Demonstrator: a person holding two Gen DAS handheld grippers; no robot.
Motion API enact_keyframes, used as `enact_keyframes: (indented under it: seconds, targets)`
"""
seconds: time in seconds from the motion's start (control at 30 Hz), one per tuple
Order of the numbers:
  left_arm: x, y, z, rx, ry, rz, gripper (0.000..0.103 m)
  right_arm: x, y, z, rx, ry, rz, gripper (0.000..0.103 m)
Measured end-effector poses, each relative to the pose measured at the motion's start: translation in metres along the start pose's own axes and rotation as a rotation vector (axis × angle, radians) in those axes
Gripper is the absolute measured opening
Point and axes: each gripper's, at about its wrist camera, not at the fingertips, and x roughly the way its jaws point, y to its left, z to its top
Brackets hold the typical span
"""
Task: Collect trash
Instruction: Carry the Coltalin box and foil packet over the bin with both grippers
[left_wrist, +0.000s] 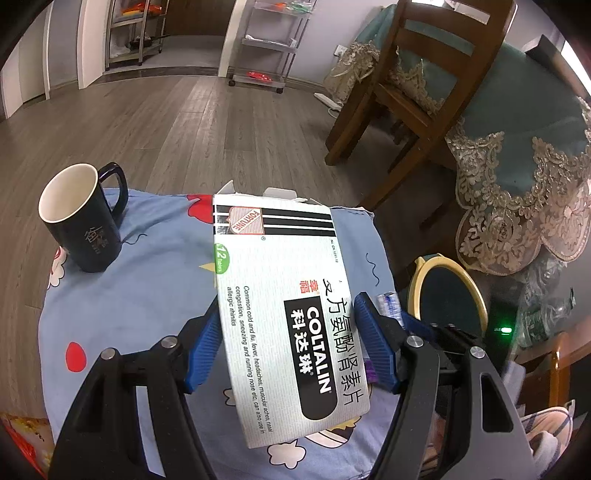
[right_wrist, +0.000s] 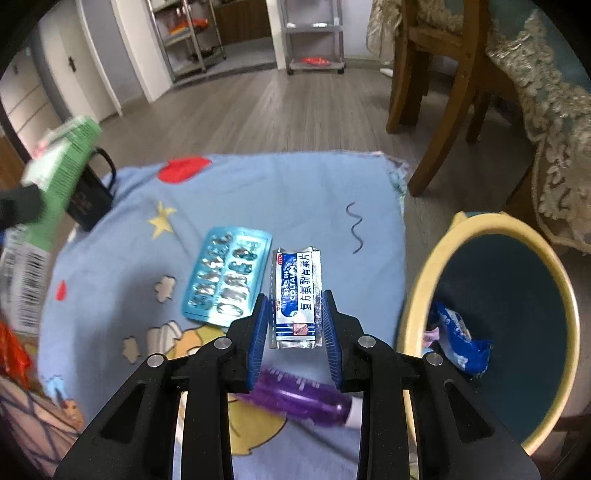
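Observation:
My left gripper (left_wrist: 288, 325) is shut on a white Coltalin medicine box (left_wrist: 284, 306), held above the blue cartoon cloth (left_wrist: 147, 295). The box also shows at the left in the right wrist view (right_wrist: 55, 173), blurred. My right gripper (right_wrist: 294, 314) is shut on a silver-blue Coltalin sachet (right_wrist: 297, 295), held just above the cloth (right_wrist: 258, 192). A blue blister pack (right_wrist: 225, 275) lies left of the sachet. A purple tube (right_wrist: 303, 398) lies under my right gripper. The yellow-rimmed bin (right_wrist: 491, 325) stands at the right with a blue wrapper (right_wrist: 458, 339) inside.
A black mug (left_wrist: 83, 221) stands on the cloth's far left. The bin (left_wrist: 448, 295) shows at the right of the left wrist view. A wooden chair (left_wrist: 402, 96) and a lace-edged table cover (left_wrist: 524, 177) stand behind. Wood floor and metal shelf carts (right_wrist: 314, 37) lie beyond.

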Motion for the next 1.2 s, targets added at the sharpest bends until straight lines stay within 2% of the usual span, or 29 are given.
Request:
enact_keyframes:
  seconds: [0.33, 0.57, 0.87, 1.2]
  targets:
    - [0.006, -0.029, -0.003, 0.048, 0.005, -0.031, 0.068, -0.067, -0.02, -0.011, 0.056, -0.099, 0.006, 0.03]
    - [0.012, -0.057, -0.009, 0.117, 0.009, -0.035, 0.068, -0.096, -0.04, -0.026, 0.1, -0.132, -0.005, 0.03]
    - [0.02, -0.089, -0.016, 0.176, 0.023, -0.064, 0.068, -0.11, -0.075, -0.046, 0.238, -0.164, -0.024, 0.03]
    - [0.035, -0.13, -0.022, 0.252, 0.034, -0.076, 0.068, -0.121, -0.106, -0.054, 0.336, -0.193, -0.053, 0.031]
